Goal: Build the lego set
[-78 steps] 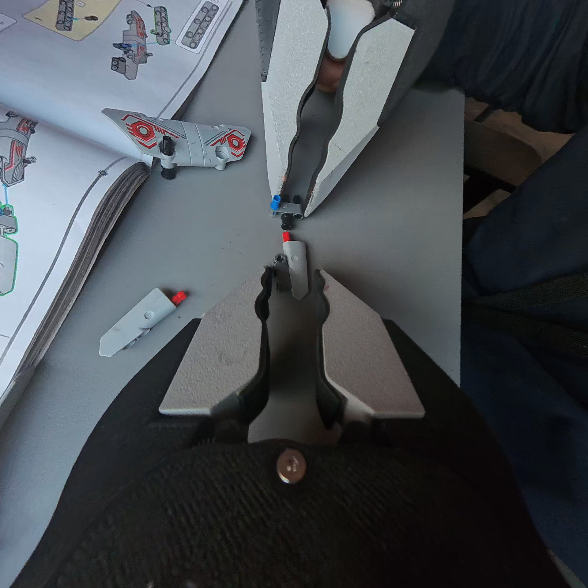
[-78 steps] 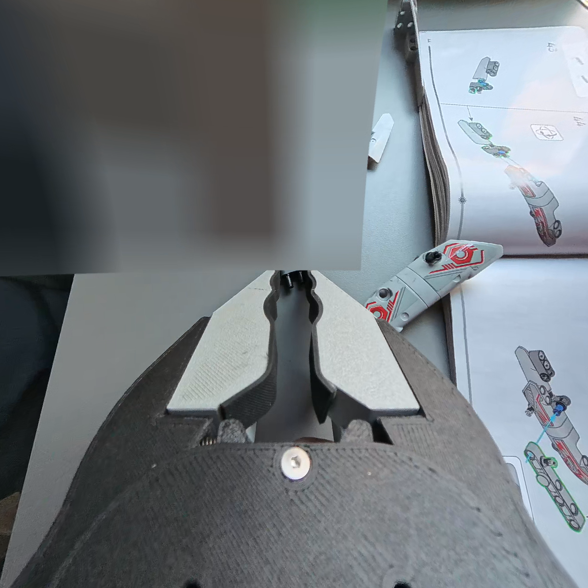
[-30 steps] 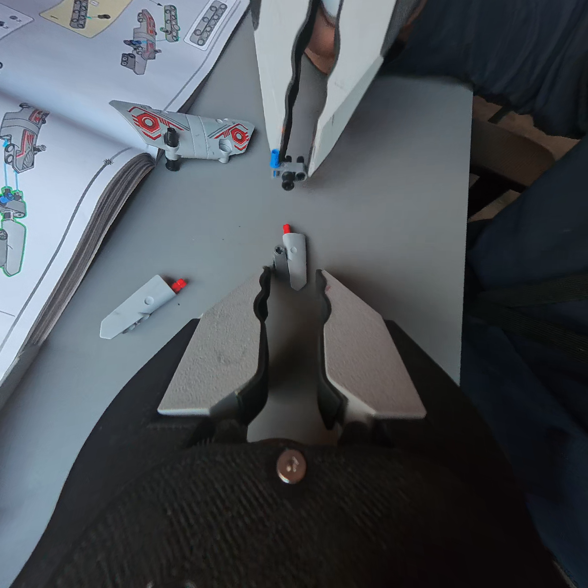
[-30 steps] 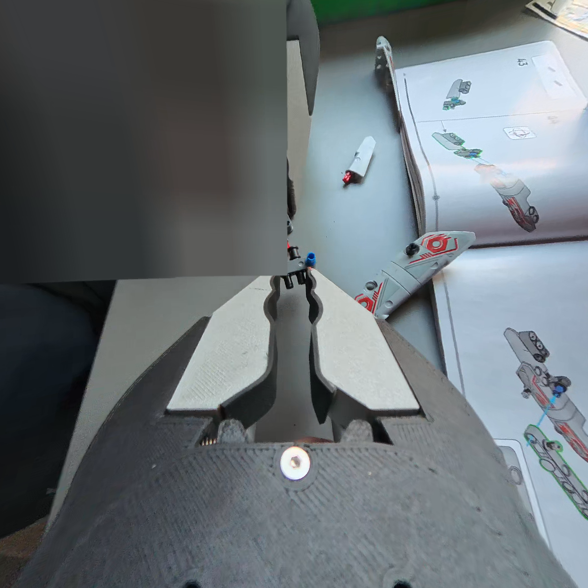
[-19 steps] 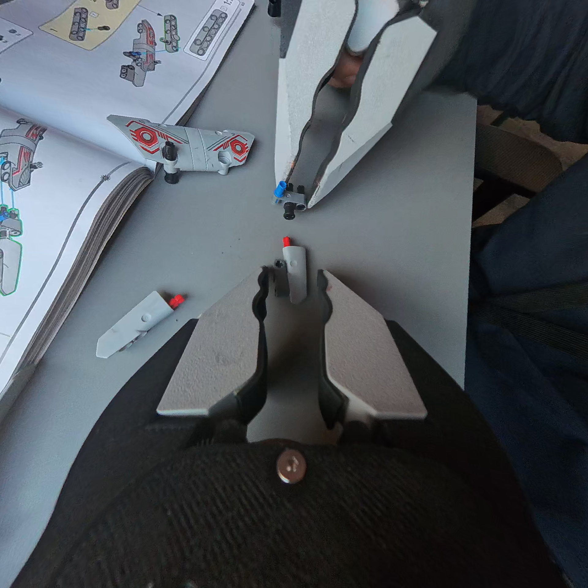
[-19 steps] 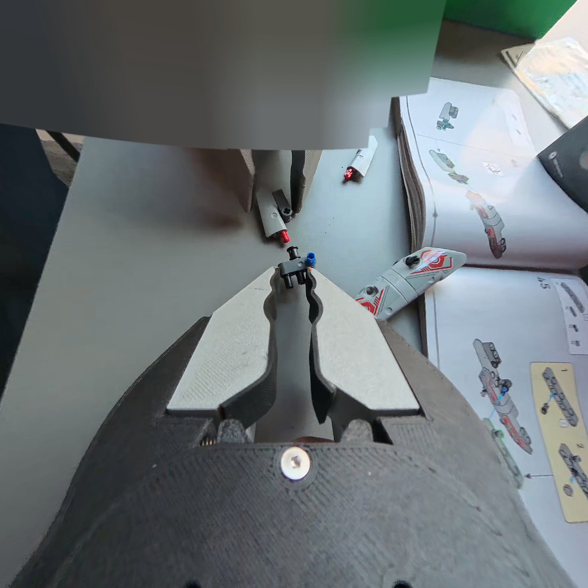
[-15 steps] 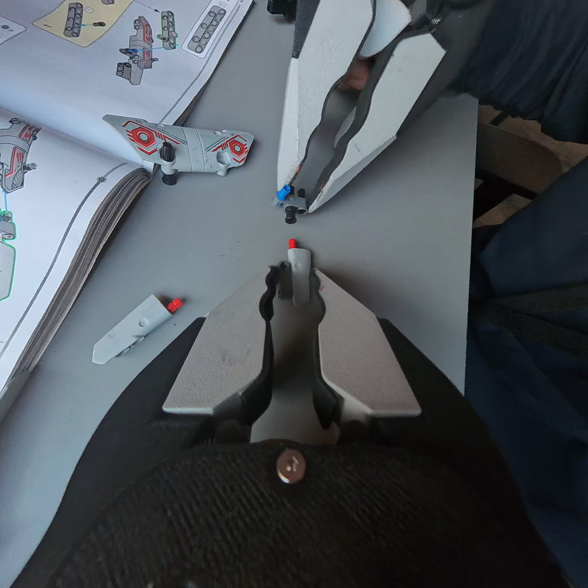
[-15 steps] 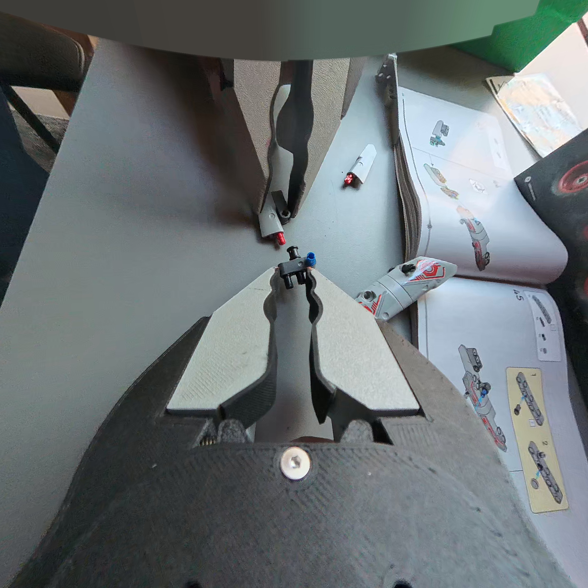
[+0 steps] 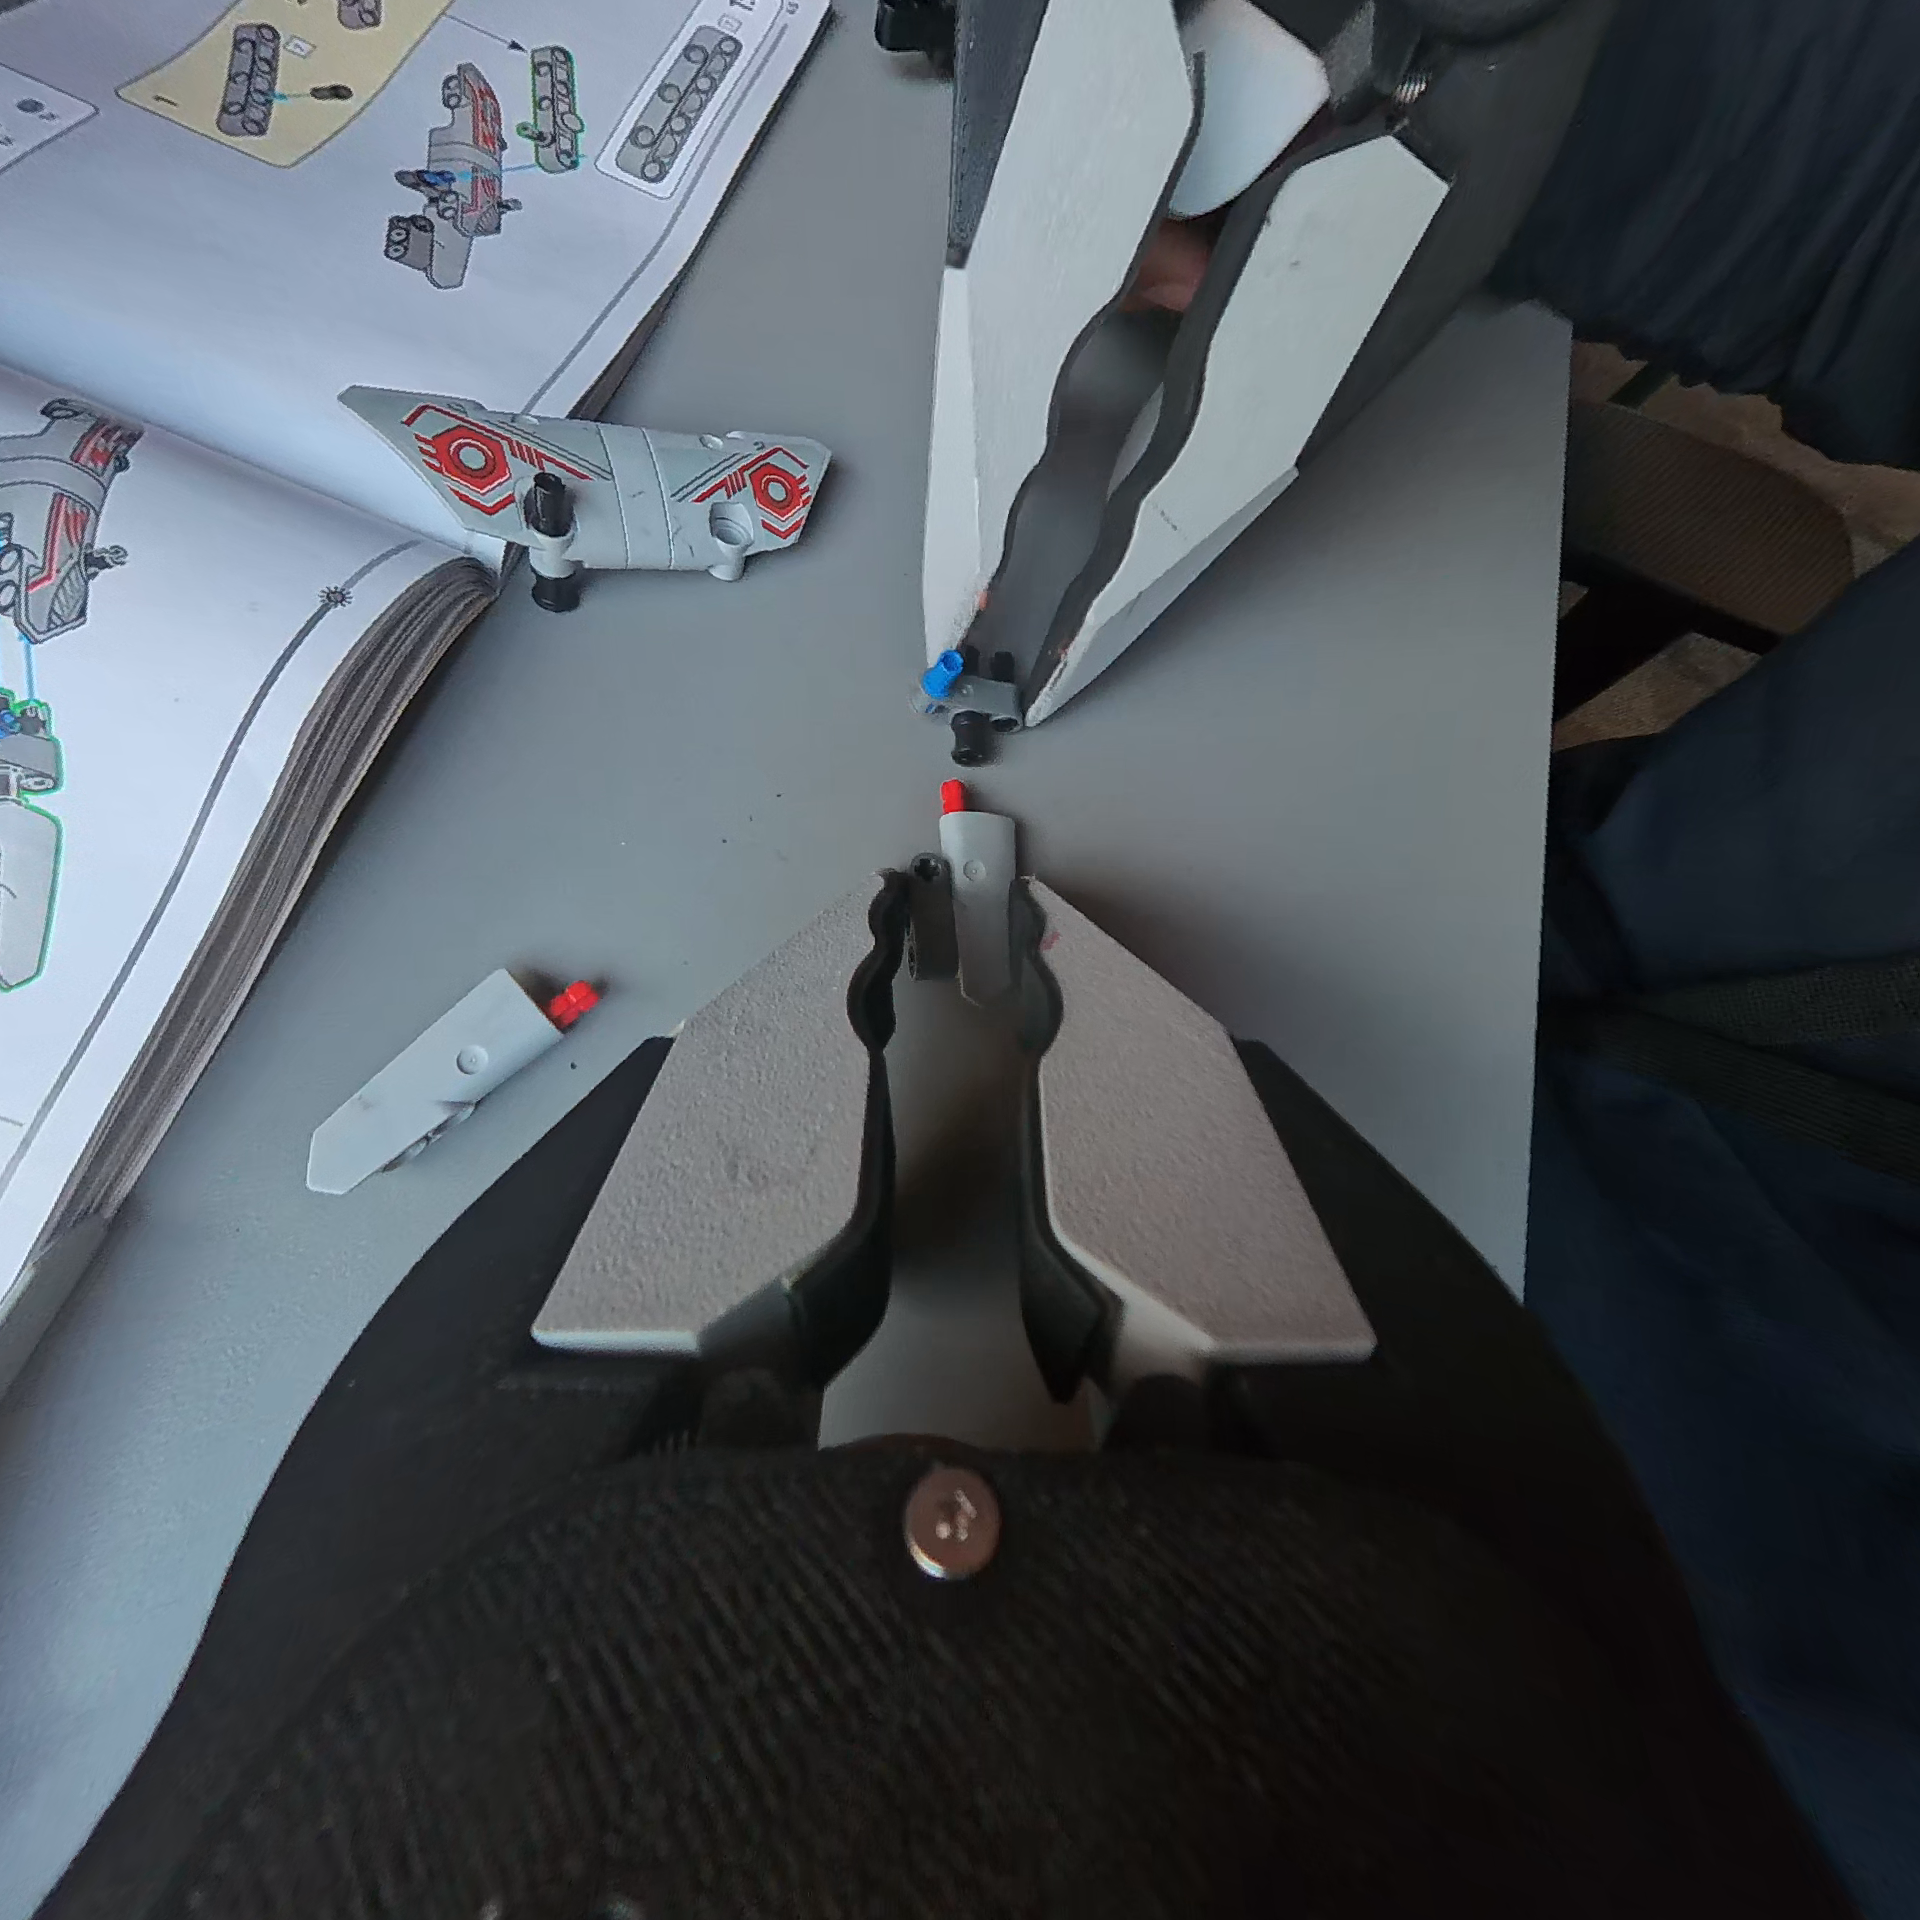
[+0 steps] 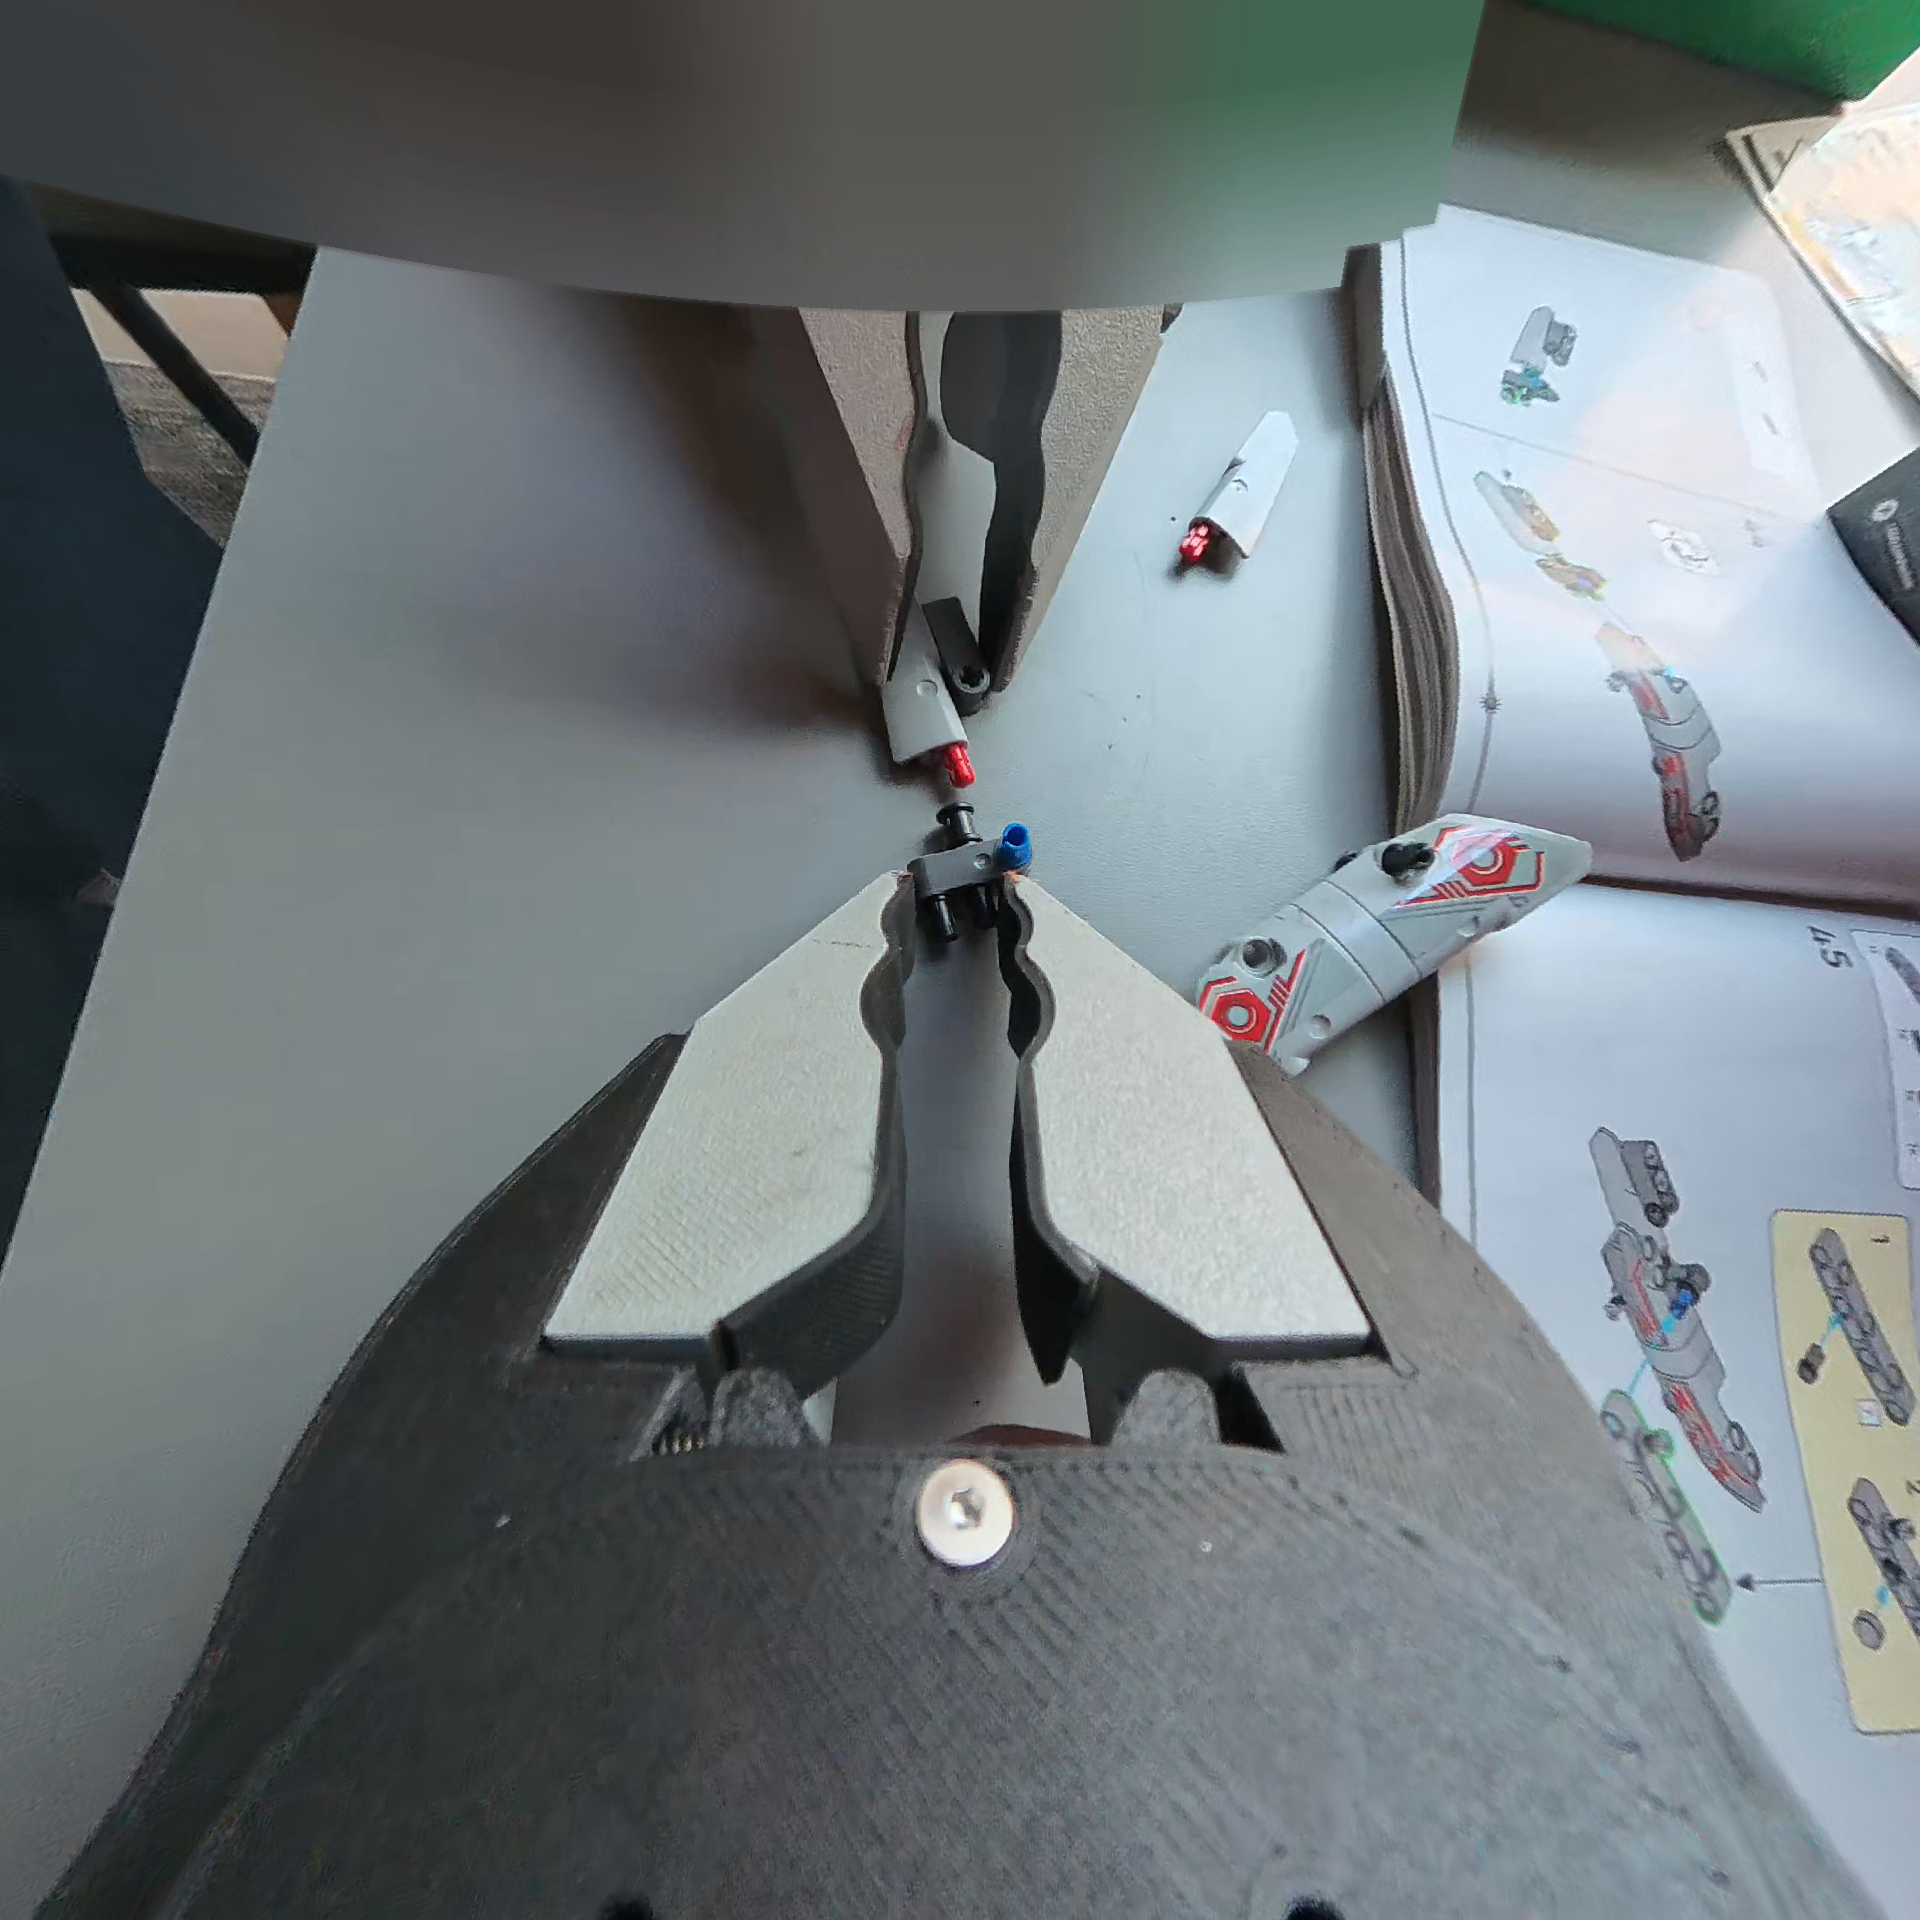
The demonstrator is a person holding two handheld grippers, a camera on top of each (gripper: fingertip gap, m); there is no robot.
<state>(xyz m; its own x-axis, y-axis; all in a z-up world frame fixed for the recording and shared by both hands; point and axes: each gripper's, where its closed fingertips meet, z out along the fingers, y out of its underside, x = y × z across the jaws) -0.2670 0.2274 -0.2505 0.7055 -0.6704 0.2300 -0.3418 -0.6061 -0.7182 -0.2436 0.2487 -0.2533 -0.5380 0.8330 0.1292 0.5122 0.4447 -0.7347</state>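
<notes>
My left tongs are nearly closed, pinching a small grey panel piece with a red pin poking out toward twelve o'clock and a dark connector alongside it. My right tongs are likewise almost closed, clamped on a dark pin connector that carries a blue pin at its two o'clock end and a black pin aimed at the red one. The two pieces face each other tip to tip, near but apart, above the grey table. At nine o'clock from my left tongs a second grey panel piece lies flat. At eleven o'clock the red-patterned wing assembly rests partly on the open instruction booklet. I see no bins or trays.
</notes>
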